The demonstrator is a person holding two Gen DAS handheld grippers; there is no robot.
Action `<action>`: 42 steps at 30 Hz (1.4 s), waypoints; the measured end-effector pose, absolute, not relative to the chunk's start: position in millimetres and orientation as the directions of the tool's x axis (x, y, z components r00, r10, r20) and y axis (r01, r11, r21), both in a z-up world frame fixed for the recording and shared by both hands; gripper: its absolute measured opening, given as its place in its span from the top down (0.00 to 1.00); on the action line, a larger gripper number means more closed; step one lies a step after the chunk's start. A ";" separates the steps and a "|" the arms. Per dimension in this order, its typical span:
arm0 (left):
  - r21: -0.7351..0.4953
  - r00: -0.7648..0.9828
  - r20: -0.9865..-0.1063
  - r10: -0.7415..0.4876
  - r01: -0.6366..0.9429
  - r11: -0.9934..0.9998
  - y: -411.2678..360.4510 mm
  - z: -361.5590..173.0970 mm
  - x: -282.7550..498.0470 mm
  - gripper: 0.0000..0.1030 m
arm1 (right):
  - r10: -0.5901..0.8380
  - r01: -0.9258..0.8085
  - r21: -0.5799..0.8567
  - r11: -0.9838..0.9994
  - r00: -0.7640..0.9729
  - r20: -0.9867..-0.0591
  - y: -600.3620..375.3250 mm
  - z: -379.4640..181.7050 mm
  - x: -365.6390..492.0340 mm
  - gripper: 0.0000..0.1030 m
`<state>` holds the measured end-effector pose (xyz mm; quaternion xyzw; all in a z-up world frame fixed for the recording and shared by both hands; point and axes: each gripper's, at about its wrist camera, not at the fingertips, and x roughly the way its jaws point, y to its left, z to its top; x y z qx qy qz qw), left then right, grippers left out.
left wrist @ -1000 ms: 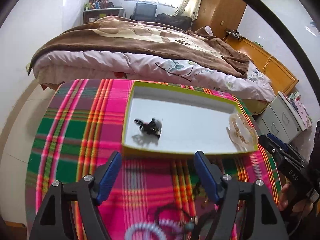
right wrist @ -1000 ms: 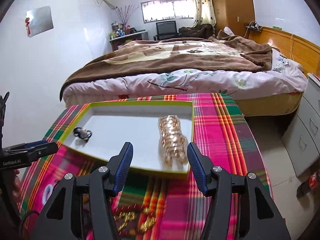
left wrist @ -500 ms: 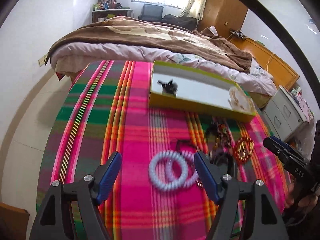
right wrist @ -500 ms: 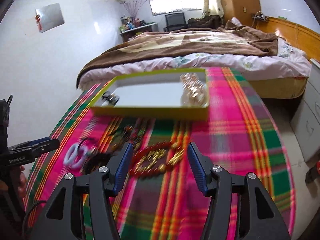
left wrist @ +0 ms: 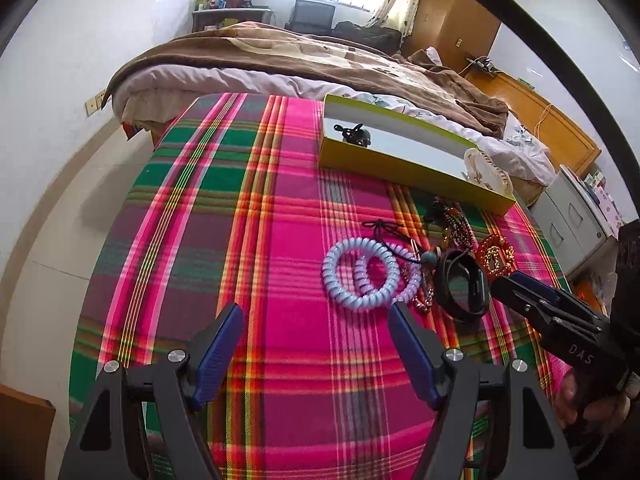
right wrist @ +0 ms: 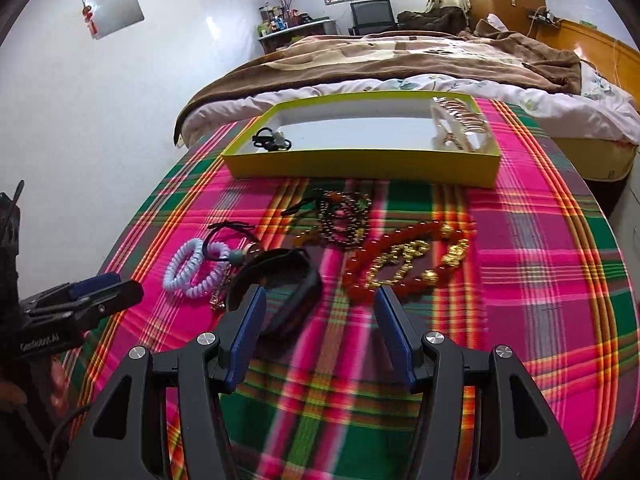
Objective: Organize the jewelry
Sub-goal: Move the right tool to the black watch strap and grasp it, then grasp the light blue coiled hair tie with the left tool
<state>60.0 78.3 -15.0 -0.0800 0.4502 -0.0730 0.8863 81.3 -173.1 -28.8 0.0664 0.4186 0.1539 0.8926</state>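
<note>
A yellow-green tray (right wrist: pixel 360 164) (left wrist: pixel 400 170) sits at the table's far side. It holds a black hair tie (right wrist: pixel 271 141) (left wrist: pixel 354 135) at its left end and a gold bracelet set (right wrist: pixel 460 122) (left wrist: pixel 486 168) at its right end. Loose on the plaid cloth lie pale blue and lilac coil bands (left wrist: pixel 360 276) (right wrist: pixel 192 268), a black band (left wrist: pixel 462 284) (right wrist: pixel 280 284), dark beads (right wrist: pixel 344 216) and a red bead bracelet with gold charms (right wrist: pixel 404 260) (left wrist: pixel 494 256). My left gripper (left wrist: pixel 316 344) is open and empty, just short of the coil bands. My right gripper (right wrist: pixel 320 332) is open and empty, beside the black band.
The plaid-covered table (left wrist: pixel 224 208) drops off at its left and near edges. A bed (right wrist: pixel 400 60) stands right behind the table. A grey drawer cabinet (left wrist: pixel 576 224) stands to the right. The other gripper shows in each view (left wrist: pixel 556 316) (right wrist: pixel 68 308).
Both grippers have pulled back from the tray toward the near side of the table. The loose jewelry pile has come into view in front of them. Both stay open.
</note>
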 end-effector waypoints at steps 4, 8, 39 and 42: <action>-0.215 0.579 -0.789 -0.206 0.053 0.975 80.2 -16.9 58.3 0.28 | 0.295 -0.199 0.218 0.955 0.593 -0.749 -162.6 -31.0 90.5 0.45; -0.218 0.569 -0.796 -0.205 0.046 0.975 81.4 -20.0 58.7 0.28 | 0.260 -0.193 0.179 0.965 0.596 -0.760 -154.8 -31.7 95.8 0.47; -0.177 0.542 -0.817 -0.198 0.091 0.980 62.9 -26.0 75.0 0.28 | 0.262 -0.204 0.172 0.964 0.596 -0.759 -168.5 -32.8 76.2 0.88; -0.161 0.540 -0.820 -0.189 0.100 0.982 58.3 -26.7 80.1 0.28 | 0.263 -0.195 0.181 0.964 0.597 -0.758 -175.5 -32.2 72.1 0.88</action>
